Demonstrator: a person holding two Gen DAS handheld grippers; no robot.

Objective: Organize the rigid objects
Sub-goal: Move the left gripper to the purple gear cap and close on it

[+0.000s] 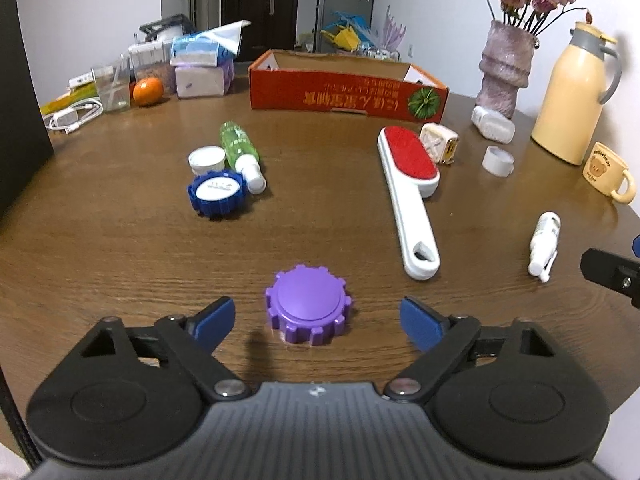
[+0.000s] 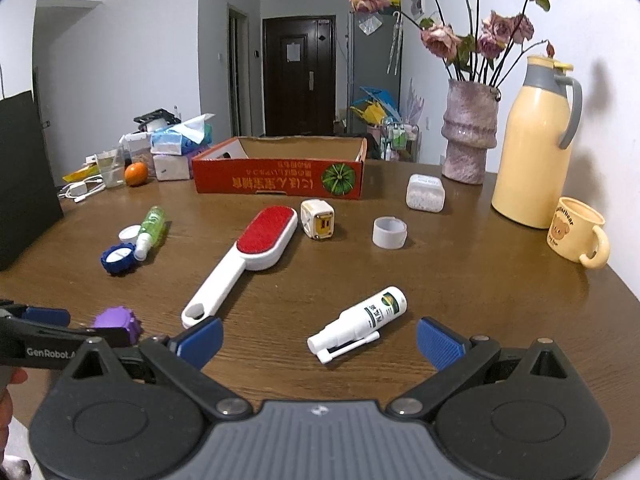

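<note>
Low in the frame, the left gripper (image 1: pixel 318 318) holds its fingers apart around a purple gear-shaped cap (image 1: pixel 308 305) on the counter (image 1: pixel 120 240) — untouched, apparently lined up for a grab — while the right gripper (image 2: pixel 318 342), fingers equally spread, frames a white spray bottle (image 2: pixel 358 322).

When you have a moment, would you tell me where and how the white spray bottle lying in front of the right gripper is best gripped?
Grip the white spray bottle across its wide labelled body, not the thin nozzle end. It lies flat and slanted on the table, so come from above and turn the open right gripper until its jaws straddle the body's width.
</note>
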